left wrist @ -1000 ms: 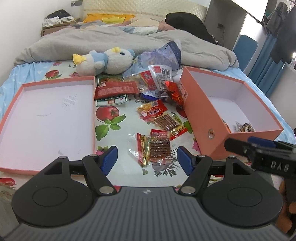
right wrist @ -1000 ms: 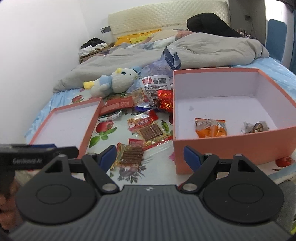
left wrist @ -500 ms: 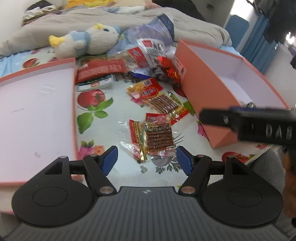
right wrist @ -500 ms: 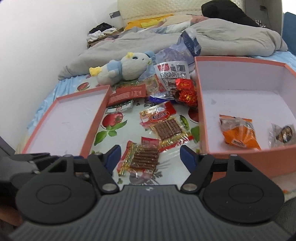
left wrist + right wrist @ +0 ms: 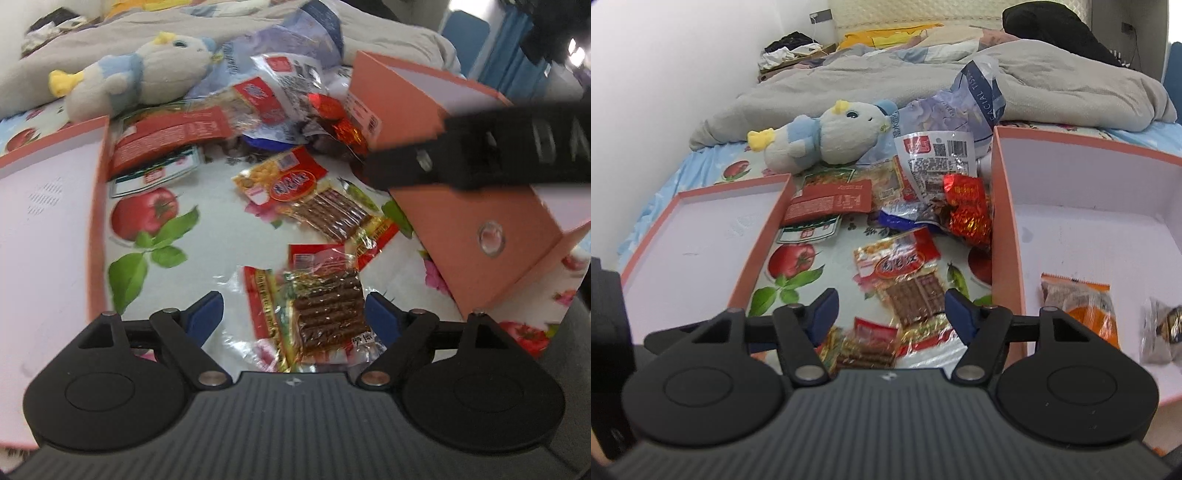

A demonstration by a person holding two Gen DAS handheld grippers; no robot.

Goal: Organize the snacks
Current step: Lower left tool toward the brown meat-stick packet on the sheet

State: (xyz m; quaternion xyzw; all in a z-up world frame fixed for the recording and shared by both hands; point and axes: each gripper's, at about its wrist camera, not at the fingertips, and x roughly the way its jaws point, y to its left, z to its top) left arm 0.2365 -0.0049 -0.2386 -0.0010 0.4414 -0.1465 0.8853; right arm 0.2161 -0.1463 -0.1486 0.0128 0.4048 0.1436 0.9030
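Snack packets lie scattered on a fruit-print sheet between an orange lid [image 5: 44, 206] and an orange box [image 5: 480, 221]. My left gripper [image 5: 293, 317] hovers low over a clear packet of brown sticks [image 5: 321, 306]. Its jaws are opening, the packet lies between the fingertips, and the pads do not press it. My right gripper [image 5: 891, 310] is open above a second brown-stick packet [image 5: 916, 295] with a red and yellow label; nothing is gripped. The box [image 5: 1004, 221] holds an orange packet [image 5: 1082, 306] and a small silver-wrapped snack [image 5: 1160, 328].
Farther back lie a red flat packet [image 5: 831, 201], red foil sweets [image 5: 967, 210], a white labelled bag [image 5: 934, 158], a plush toy [image 5: 827, 140] and a tissue pack [image 5: 960, 107]. The right gripper's black body [image 5: 480, 155] crosses the left wrist view. A grey duvet lies behind.
Both grippers have come forward and down toward the snacks. The left jaws stand wider than before; the right jaws stand narrower than a second ago.
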